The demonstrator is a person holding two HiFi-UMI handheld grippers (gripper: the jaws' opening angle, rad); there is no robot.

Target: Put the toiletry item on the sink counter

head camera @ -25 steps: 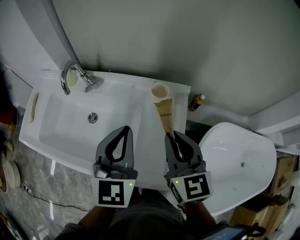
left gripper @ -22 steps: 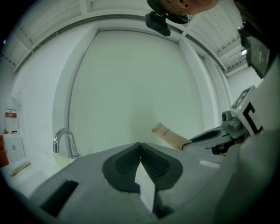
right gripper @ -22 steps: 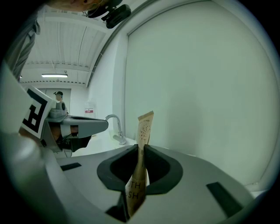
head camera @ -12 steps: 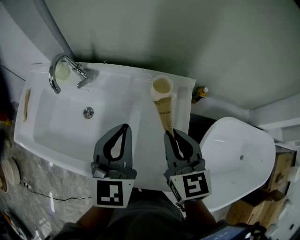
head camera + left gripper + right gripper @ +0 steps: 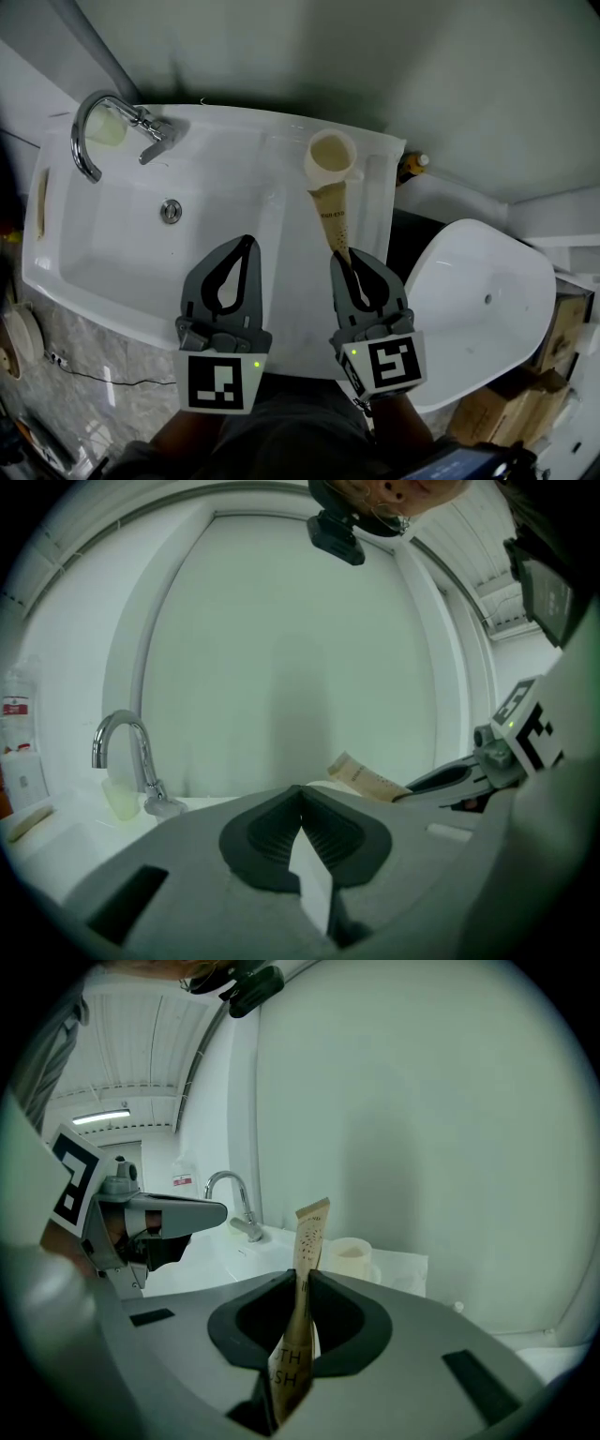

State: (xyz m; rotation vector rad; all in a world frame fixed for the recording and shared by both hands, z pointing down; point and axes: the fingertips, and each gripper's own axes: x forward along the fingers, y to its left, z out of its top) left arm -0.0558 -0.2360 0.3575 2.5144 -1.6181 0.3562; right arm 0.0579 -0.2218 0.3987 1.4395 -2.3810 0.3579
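A tan printed tube (image 5: 331, 220) (image 5: 305, 1251) stands between the closed jaws of my right gripper (image 5: 344, 262) (image 5: 298, 1283), its crimped end reaching toward a cream cup (image 5: 330, 156) (image 5: 350, 1257) on the right part of the white sink counter (image 5: 300, 281). My left gripper (image 5: 246, 248) (image 5: 300, 794) hovers beside it over the sink's near edge, jaws closed with nothing between them. The tube also shows in the left gripper view as a tan strip (image 5: 366, 777).
A chrome faucet (image 5: 98, 127) (image 5: 232, 1202) curves over the basin with its drain (image 5: 170, 210). A pale green cup (image 5: 111, 128) (image 5: 120, 799) stands behind the faucet. A white toilet (image 5: 473, 309) sits to the right, a small bottle (image 5: 412, 167) behind it. Grey wall rises at the back.
The view has shifted so the sink sits lower and larger in frame. Both grippers have kept their pose, the tube still held in the right one.
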